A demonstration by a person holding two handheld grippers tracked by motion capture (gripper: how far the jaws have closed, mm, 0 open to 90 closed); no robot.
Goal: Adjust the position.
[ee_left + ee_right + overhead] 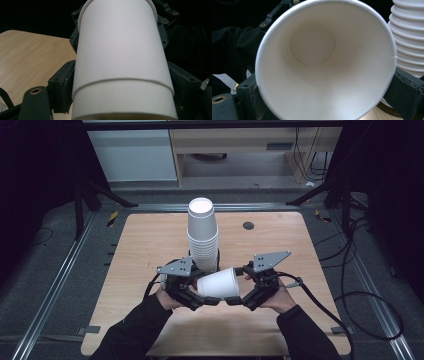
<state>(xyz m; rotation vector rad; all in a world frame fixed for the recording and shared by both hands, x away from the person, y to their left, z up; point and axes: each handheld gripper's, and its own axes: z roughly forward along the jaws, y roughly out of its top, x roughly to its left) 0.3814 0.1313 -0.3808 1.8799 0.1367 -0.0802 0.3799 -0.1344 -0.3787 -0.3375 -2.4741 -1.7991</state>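
A white paper cup [218, 282] lies on its side above the table's near middle, held between both grippers. My left gripper [202, 296] is shut on the cup's base end; in the left gripper view its black jaws press both sides of the cup [120, 57]. My right gripper [239, 297] is shut on the rim end, and the right gripper view looks straight into the open mouth of the cup [324, 62], with a jaw against each side of the rim. A tall stack of white cups [203, 237] stands upside down just behind the held cup.
The wooden table [150, 240] has a small dark round mark [248, 225] at its far right. Metal rails and cables run along both sides on the floor. In the right gripper view the cup stack [409, 37] is close on the right.
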